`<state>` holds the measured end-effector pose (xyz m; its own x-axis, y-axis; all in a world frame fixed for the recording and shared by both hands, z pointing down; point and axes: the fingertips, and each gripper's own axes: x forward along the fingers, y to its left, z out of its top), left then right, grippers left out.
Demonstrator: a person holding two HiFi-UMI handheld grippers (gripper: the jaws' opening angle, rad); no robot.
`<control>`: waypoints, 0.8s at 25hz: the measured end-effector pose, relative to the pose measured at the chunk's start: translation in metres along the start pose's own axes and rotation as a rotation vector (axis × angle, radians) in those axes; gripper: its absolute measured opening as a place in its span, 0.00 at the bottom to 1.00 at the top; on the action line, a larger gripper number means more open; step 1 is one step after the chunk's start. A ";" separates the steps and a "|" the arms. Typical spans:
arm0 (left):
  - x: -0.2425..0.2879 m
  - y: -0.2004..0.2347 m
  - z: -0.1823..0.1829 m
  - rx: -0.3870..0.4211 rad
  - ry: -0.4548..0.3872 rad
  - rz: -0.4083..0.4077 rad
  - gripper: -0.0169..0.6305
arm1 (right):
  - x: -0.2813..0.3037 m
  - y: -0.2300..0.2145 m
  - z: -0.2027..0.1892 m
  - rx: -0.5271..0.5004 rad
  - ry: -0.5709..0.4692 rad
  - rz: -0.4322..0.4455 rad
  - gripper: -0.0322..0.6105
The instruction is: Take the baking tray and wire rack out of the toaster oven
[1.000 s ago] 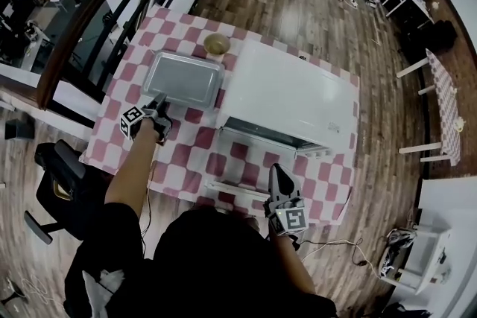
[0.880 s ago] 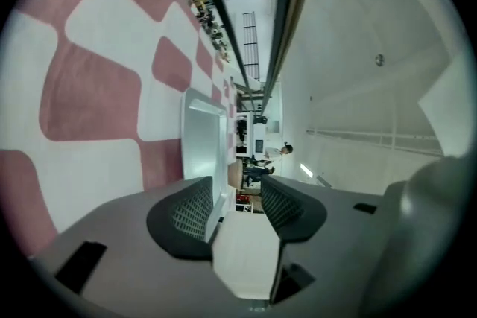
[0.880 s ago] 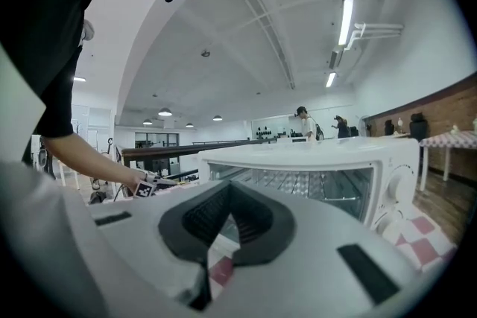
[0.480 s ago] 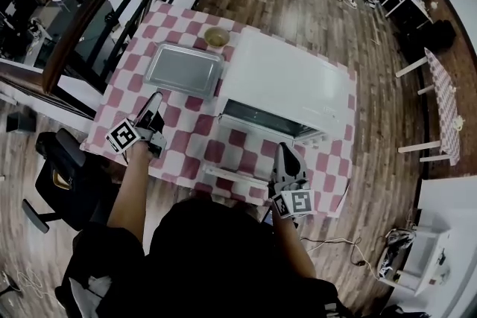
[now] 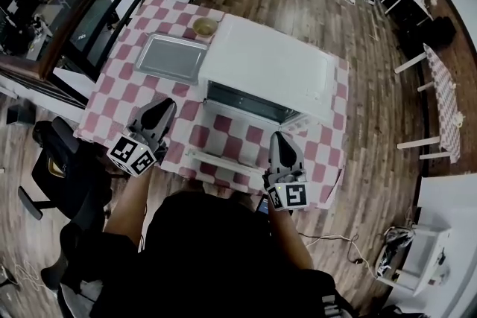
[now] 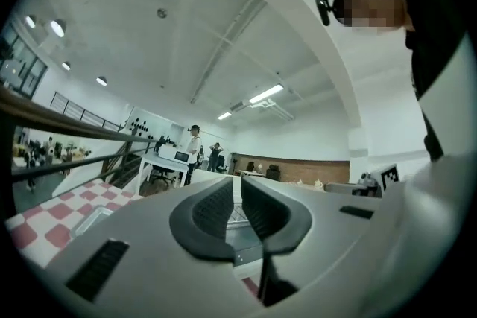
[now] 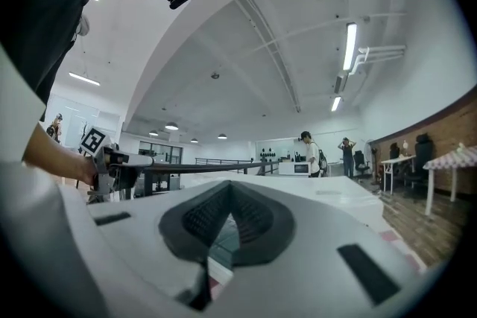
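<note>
Head view, risk: my left gripper [image 5: 167,108] and right gripper [image 5: 278,138] hang before the white box-shaped toaster oven [image 5: 272,67], above its dropped-open door [image 5: 223,160]; a low reach could knock that door and shift the oven
Jaws: left have just been closing, down to a thin slit, nothing between; right pressed together, empty; neither could take a rack like this
Flat silver metal baking tray [image 5: 171,58]: out already, empty, on the red-and-white checked cloth [image 5: 112,97] left of the oven
Wire rack: likely inside the dark mouth; I cannot make it out
</note>
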<state>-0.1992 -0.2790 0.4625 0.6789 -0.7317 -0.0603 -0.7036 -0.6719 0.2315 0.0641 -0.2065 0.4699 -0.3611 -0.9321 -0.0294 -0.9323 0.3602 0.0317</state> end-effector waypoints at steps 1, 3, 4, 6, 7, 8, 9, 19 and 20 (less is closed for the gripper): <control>0.003 -0.014 -0.002 0.045 0.004 0.004 0.05 | -0.006 -0.005 0.000 -0.005 0.001 -0.002 0.05; 0.008 -0.039 -0.006 0.105 0.009 0.026 0.02 | -0.019 -0.017 0.002 -0.014 0.001 -0.010 0.05; 0.010 -0.049 -0.009 0.115 0.005 0.043 0.02 | -0.024 -0.024 0.002 -0.017 0.000 -0.014 0.05; 0.014 -0.068 -0.013 0.124 -0.007 0.081 0.02 | -0.034 -0.040 0.004 -0.018 0.000 -0.019 0.05; 0.016 -0.078 -0.017 0.130 -0.009 0.092 0.02 | -0.039 -0.047 0.005 -0.020 0.001 -0.020 0.05; 0.019 -0.090 -0.020 0.138 -0.008 0.092 0.02 | -0.044 -0.055 0.006 -0.022 0.000 -0.021 0.05; 0.023 -0.104 -0.023 0.146 -0.007 0.084 0.02 | -0.051 -0.063 0.008 -0.027 -0.002 -0.019 0.05; 0.056 -0.177 -0.057 0.111 0.012 0.083 0.02 | -0.103 -0.134 0.005 -0.046 -0.023 0.016 0.05; 0.059 -0.181 -0.061 0.088 0.013 0.081 0.02 | -0.107 -0.139 0.004 -0.045 -0.024 0.022 0.05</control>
<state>-0.0191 -0.1942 0.4760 0.6217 -0.7826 -0.0324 -0.7713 -0.6188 0.1487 0.2325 -0.1572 0.4646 -0.3821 -0.9227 -0.0521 -0.9227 0.3777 0.0775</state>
